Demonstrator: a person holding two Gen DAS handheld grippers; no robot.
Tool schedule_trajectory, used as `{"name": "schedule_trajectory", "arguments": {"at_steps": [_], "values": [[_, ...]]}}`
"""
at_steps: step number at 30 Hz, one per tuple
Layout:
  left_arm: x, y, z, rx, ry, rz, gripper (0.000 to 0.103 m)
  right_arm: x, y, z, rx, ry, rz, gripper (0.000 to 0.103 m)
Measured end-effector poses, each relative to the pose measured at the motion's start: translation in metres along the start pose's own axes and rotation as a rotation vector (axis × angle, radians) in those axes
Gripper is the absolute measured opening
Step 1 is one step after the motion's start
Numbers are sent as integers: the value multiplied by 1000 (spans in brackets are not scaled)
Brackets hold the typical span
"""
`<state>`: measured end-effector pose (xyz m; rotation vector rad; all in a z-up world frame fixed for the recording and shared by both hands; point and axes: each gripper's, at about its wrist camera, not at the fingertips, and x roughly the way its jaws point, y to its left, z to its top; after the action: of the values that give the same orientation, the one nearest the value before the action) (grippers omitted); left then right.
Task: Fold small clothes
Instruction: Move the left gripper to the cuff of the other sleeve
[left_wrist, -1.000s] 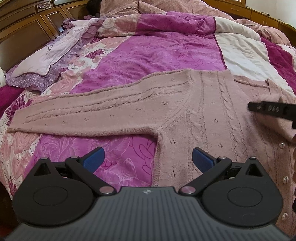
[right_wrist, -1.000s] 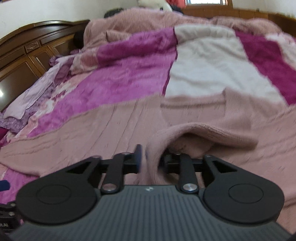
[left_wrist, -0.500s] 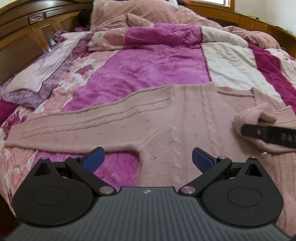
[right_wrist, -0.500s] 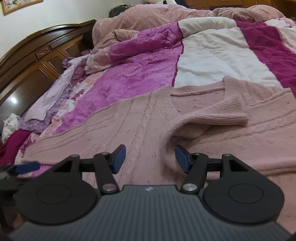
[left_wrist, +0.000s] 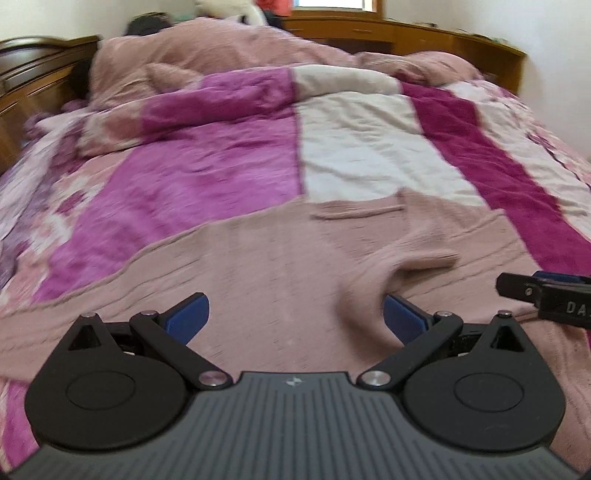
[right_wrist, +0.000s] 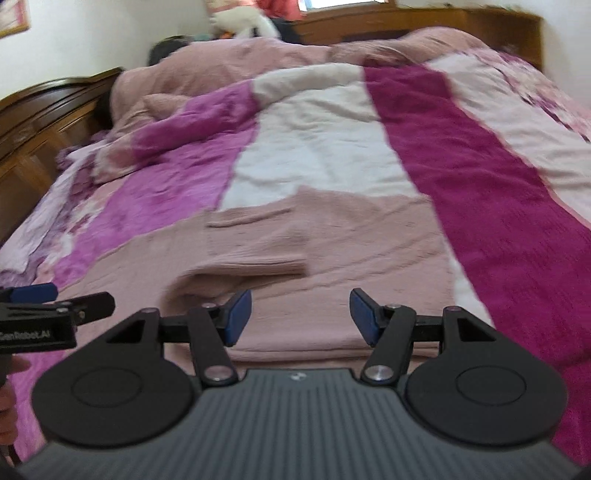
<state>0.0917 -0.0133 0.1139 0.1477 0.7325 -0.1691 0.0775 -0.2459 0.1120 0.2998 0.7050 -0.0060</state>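
Observation:
A dusty-pink knitted cardigan (left_wrist: 280, 266) lies spread on the bed, also in the right wrist view (right_wrist: 351, 236). One sleeve (right_wrist: 255, 254) is folded across its body, its cuff end lying loose (left_wrist: 424, 258). My left gripper (left_wrist: 295, 317) is open and empty, low over the cardigan, with the folded sleeve by its right finger. My right gripper (right_wrist: 301, 314) is open and empty above the cardigan's lower part. Each gripper shows at the edge of the other's view: the right one at right (left_wrist: 546, 295), the left one at left (right_wrist: 48, 306).
The bed carries a quilt in magenta (left_wrist: 207, 166), white (left_wrist: 362, 147) and dark pink (right_wrist: 480, 177) panels. A bunched pink blanket (left_wrist: 221, 55) lies at the far end. A dark wooden headboard (right_wrist: 40, 110) runs along the left.
The right gripper let go of the folded sleeve, opened wide and drew back to the right. The left gripper swung right, from the outstretched left sleeve towards the cardigan's middle. Both views are blurred by motion.

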Motion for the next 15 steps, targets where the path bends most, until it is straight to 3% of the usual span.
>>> {"name": "schedule_trajectory", "arguments": {"at_steps": [8,15], "values": [[54,-63,18,158,23,-105,103,18,-26,-14,51,47,-30,61],[89,-98,20,309,3,-60,97,23,-38,-21,83,55,-20,60]]}}
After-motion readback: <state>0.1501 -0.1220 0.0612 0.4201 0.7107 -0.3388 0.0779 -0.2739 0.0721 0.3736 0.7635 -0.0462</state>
